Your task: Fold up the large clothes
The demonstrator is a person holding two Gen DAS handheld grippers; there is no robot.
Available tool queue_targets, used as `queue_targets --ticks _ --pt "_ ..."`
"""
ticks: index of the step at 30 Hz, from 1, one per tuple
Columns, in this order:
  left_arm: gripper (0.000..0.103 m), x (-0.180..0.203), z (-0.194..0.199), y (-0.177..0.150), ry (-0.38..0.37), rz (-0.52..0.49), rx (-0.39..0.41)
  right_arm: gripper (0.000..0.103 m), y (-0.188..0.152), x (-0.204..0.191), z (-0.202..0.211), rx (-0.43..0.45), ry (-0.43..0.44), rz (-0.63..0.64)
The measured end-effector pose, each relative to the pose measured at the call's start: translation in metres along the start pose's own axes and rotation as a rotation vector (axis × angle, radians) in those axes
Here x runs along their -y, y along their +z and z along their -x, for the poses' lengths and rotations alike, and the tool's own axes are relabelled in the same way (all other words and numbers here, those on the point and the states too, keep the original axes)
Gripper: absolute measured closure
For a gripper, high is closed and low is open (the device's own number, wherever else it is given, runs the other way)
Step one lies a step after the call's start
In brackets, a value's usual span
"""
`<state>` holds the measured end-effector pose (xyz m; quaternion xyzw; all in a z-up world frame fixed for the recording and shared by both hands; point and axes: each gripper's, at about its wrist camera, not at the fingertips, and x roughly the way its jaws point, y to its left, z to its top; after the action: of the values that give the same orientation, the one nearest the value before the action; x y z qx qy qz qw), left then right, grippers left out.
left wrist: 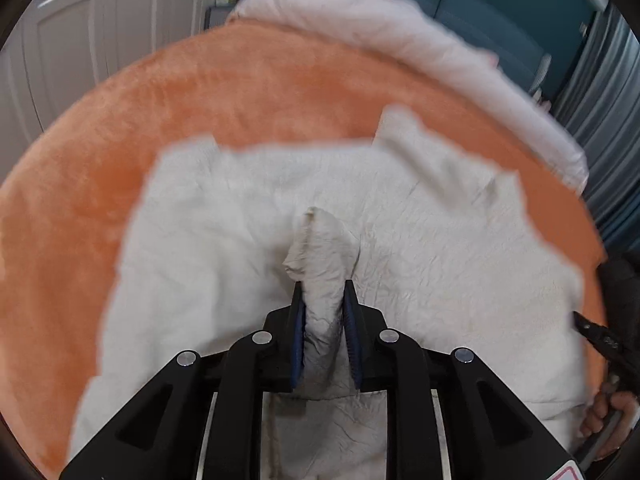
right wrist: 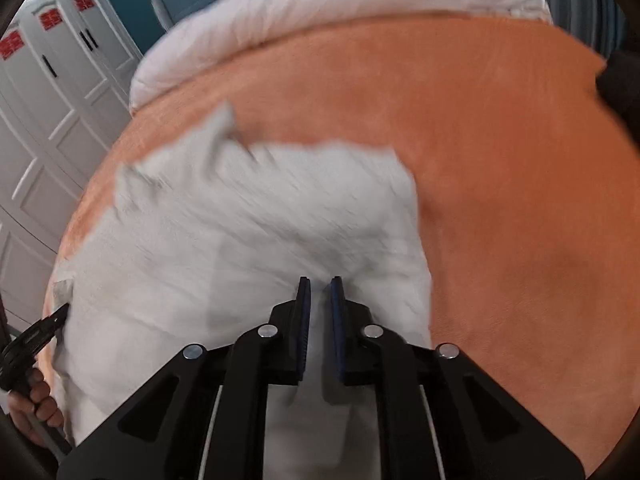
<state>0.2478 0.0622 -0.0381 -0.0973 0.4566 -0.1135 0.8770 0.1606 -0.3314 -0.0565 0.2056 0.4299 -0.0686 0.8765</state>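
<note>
A large off-white garment (left wrist: 420, 248) lies spread and wrinkled on an orange plush blanket (left wrist: 240, 92). My left gripper (left wrist: 323, 286) is shut on a bunched fold of it that stands up past the blue pads (left wrist: 298, 336). In the right wrist view the same white garment (right wrist: 260, 220) looks blurred, and my right gripper (right wrist: 320, 280) is shut on a thin ridge of its cloth near the garment's near right side. The other gripper shows at each view's edge: the right one (left wrist: 596, 336) by the garment's right border, the left one (right wrist: 36, 336) by its left border.
The orange blanket (right wrist: 500, 180) covers a bed, with a white duvet (left wrist: 400, 32) rolled along its far edge. White panelled wardrobe doors (right wrist: 52, 92) stand to the left and a teal wall (left wrist: 500, 4) lies beyond. A hand (left wrist: 608, 420) holds the right gripper's handle.
</note>
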Motion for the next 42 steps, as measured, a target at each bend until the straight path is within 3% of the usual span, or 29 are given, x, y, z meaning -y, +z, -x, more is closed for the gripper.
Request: queue_targets --ticks 4,6,7,8,9,12,14,16,19,22,23,25,26,27,30,32,34,36,38,42 --pt "0.076 0.001 0.035 0.033 -0.056 0.022 0.087 0.087 0.033 -0.060 0.019 0.071 0.096 0.144" --pt "0.076 0.004 0.026 0.050 -0.039 0.011 0.096 0.080 0.049 -0.087 0.009 0.060 0.135 0.184" --pt "0.076 0.005 0.014 0.060 0.008 0.008 0.103 0.073 0.060 -0.107 -0.004 0.043 0.163 0.205" --pt "0.076 0.003 0.006 0.065 0.035 0.020 0.100 0.064 0.067 -0.120 -0.013 0.031 0.181 0.219" --pt "0.076 -0.003 -0.005 0.072 0.076 0.069 0.082 0.062 0.076 -0.135 -0.028 0.018 0.194 0.231" --pt "0.076 -0.020 -0.021 0.078 0.029 0.186 0.062 0.061 0.094 -0.180 -0.071 -0.020 0.188 0.281" --pt "0.076 -0.020 -0.042 0.078 0.005 0.183 0.011 0.055 0.103 -0.206 -0.100 -0.050 0.183 0.294" --pt "0.076 -0.020 -0.065 0.072 0.030 0.148 -0.027 0.050 0.107 -0.224 -0.131 -0.095 0.184 0.277" --pt "0.078 -0.025 -0.091 0.055 0.060 0.125 -0.047 0.050 0.105 -0.233 -0.163 -0.150 0.179 0.237" --pt "0.078 -0.019 -0.097 0.043 0.101 0.066 -0.001 0.089 0.102 -0.240 -0.178 -0.166 0.200 0.231" --pt "0.078 -0.018 -0.098 0.041 0.110 0.053 0.009 0.100 0.104 -0.237 -0.173 -0.135 0.208 0.219" --pt "0.078 -0.017 -0.099 0.038 0.114 0.045 0.027 0.100 0.112 -0.213 -0.165 -0.062 0.242 0.118" --pt "0.078 -0.018 -0.100 0.036 0.115 0.042 0.035 0.103 0.113 -0.200 -0.169 -0.049 0.211 0.073" --pt "0.078 -0.019 -0.100 0.036 0.114 0.041 0.036 0.103 0.116 -0.179 -0.175 -0.036 0.106 0.005" --pt "0.078 -0.021 -0.100 0.035 0.102 0.052 0.041 0.103 0.126 -0.128 -0.151 0.049 0.180 -0.198" --pt "0.078 -0.024 -0.100 0.037 0.084 0.064 0.044 0.103 0.130 -0.105 -0.110 0.126 0.196 -0.184" --pt "0.078 -0.024 -0.090 0.041 0.070 0.070 0.041 0.101 0.124 -0.086 -0.074 0.150 0.137 -0.086" --pt "0.082 -0.015 -0.070 0.047 0.065 0.054 0.057 0.100 0.115 -0.073 -0.060 0.128 0.083 -0.017" --pt "0.081 0.009 -0.040 0.058 0.001 0.022 0.114 0.100 0.098 -0.054 -0.054 0.086 0.019 0.046" --pt "0.053 0.078 -0.025 0.084 -0.164 -0.065 0.093 0.100 0.074 -0.025 -0.066 0.023 0.004 0.019"
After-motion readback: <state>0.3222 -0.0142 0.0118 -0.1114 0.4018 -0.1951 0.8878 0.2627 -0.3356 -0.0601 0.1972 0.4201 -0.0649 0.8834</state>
